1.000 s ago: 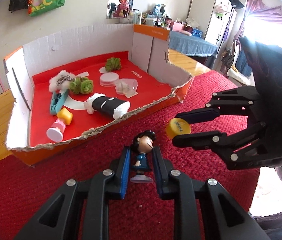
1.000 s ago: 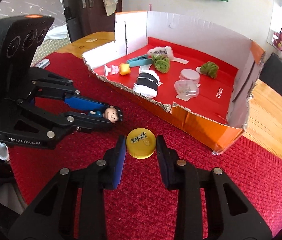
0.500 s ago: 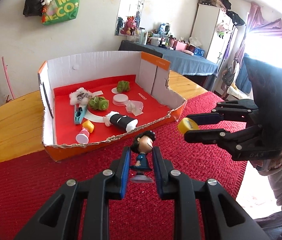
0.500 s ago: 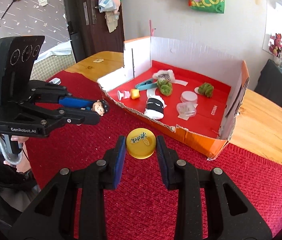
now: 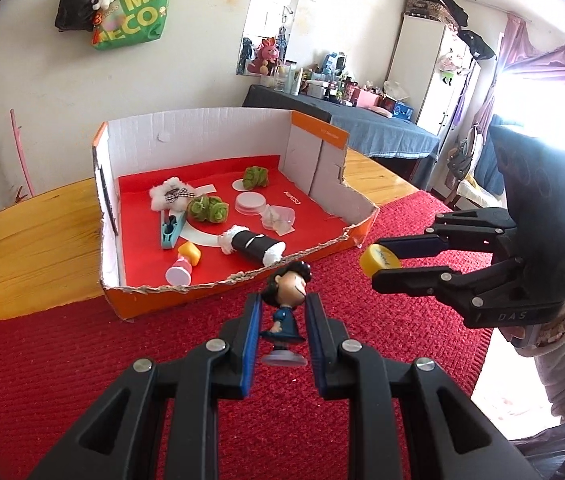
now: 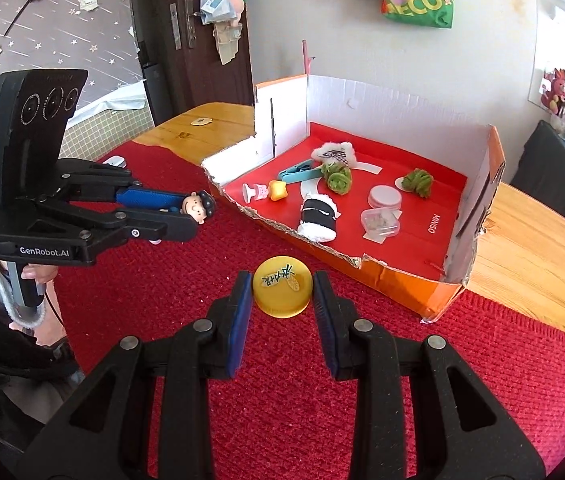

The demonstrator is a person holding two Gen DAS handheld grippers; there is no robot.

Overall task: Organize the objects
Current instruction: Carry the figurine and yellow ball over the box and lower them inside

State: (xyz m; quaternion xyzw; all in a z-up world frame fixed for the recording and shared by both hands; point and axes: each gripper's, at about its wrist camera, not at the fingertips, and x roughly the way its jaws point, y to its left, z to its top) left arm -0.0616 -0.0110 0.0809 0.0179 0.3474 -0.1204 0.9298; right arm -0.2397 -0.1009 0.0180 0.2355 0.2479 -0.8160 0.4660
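My left gripper (image 5: 281,304) is shut on a small black-haired doll figure (image 5: 284,312) in a blue dress and holds it above the red mat. It also shows in the right wrist view (image 6: 198,208). My right gripper (image 6: 282,286) is shut on a yellow cap (image 6: 281,290) with black writing, also above the mat. The cap shows in the left wrist view (image 5: 378,261) too. Both grippers are short of the torn front wall of the red-lined cardboard box (image 5: 218,286), which also shows in the right wrist view (image 6: 398,280).
In the box lie a black-and-white fuzzy roll (image 5: 252,244), two green pompoms (image 5: 207,209), a blue clip (image 5: 170,230), a white disc (image 5: 250,202), a clear case (image 5: 280,218) and a pink-and-yellow toy (image 5: 182,266). The red mat (image 5: 82,360) covers a wooden table (image 5: 22,236).
Both grippers have risen and drawn back from the box with their objects still held. The box looks smaller and farther away now.
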